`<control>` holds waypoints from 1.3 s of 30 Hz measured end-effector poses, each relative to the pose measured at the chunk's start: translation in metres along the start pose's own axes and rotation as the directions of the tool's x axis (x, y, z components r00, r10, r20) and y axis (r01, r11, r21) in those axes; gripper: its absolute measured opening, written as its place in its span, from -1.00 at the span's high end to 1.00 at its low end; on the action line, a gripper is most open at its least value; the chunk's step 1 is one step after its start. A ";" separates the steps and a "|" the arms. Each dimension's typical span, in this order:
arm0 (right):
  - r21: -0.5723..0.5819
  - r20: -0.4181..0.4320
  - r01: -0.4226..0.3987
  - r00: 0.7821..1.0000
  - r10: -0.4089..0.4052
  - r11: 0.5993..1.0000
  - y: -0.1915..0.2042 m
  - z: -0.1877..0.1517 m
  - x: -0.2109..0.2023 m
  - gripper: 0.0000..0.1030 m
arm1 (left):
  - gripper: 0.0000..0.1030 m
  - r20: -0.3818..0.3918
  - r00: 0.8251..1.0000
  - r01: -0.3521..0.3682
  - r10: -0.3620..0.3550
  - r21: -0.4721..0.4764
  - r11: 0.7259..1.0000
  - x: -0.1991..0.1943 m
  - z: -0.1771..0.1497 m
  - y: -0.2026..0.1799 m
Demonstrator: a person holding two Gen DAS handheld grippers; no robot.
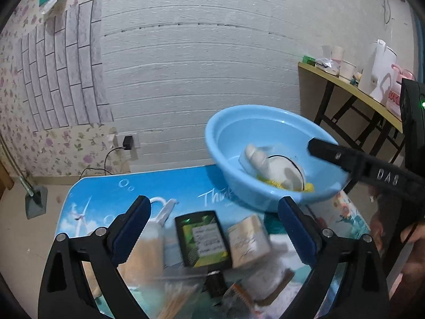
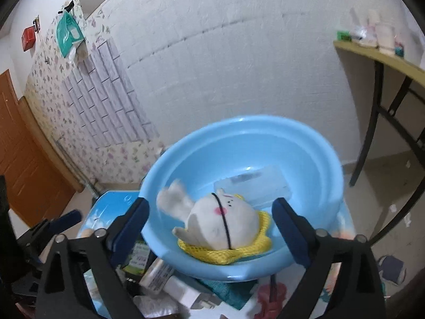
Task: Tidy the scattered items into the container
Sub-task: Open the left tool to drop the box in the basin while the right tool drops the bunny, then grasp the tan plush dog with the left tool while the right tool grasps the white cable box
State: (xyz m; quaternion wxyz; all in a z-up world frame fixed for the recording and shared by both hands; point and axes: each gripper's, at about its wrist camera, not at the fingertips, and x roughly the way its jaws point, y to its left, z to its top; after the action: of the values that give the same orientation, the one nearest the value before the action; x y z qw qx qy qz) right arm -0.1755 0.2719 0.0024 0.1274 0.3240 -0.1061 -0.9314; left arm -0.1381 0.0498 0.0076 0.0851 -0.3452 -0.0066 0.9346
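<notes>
The tidying is partly done. In the right wrist view the light-blue basin [image 2: 239, 143] fills the centre of the frame and already holds three things: a white plush rabbit [image 2: 217, 220] lying on a yellow mesh pouch [image 2: 255, 250], and behind them a clear plastic case [image 2: 255, 186] against the far wall of the bowl. The rabbit lies on its side, its long axis running from lower right to upper left of the frame, ears toward the upper left, face turned up and to the right.

What is left sits on the blue printed desk [image 1: 106, 194], in the lower half of the left wrist view. A black card packet with a green label [image 1: 203, 239] lies flat, its long axis running near to far, with a beige box [image 1: 249, 239] just beside it on the right, lying much the same way. A white bottle [image 1: 156, 226] stands at the left, and clear bags and blurred smaller bits crowd the bottom edge.

The left hand-held gripper [image 1: 213, 218] hangs over this clutter with its jaws spread wide and nothing between the pads — released. The right hand-held gripper [image 2: 209, 218] is likewise wide apart and empty, poised over the near rim of the basin with the rabbit below it. Judging by the pile, most of the sorting remains.
</notes>
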 end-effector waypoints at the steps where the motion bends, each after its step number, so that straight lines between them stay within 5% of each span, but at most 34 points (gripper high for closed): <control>1: 0.001 0.002 0.001 1.000 -0.001 1.000 -0.001 0.000 -0.002 -0.86 | -0.88 0.002 1.000 -0.002 0.002 0.004 1.000 -0.002 -0.002 0.002; 17: -0.050 0.006 -0.007 1.000 0.007 0.999 -0.014 -0.036 -0.046 -0.83 | -0.88 -0.065 0.994 -0.087 0.086 -0.016 0.996 -0.014 -0.054 0.060; 26: -0.091 -0.133 -0.076 0.989 0.063 0.993 -0.008 -0.067 -0.029 0.12 | -0.88 -0.114 0.976 -0.194 0.188 -0.046 0.980 -0.028 -0.093 0.112; 39: -0.153 -0.278 -0.126 0.957 0.080 0.980 0.035 -0.113 -0.020 0.14 | -0.88 -0.129 0.972 -0.215 0.197 -0.147 0.965 -0.018 -0.110 0.162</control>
State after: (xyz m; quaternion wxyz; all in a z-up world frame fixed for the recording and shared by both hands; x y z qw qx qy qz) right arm -0.0836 0.2321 -0.0627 0.2161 0.4300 -0.0250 -0.8762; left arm -0.0786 -0.1184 -0.0761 -0.0405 -0.4023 -0.0408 0.9137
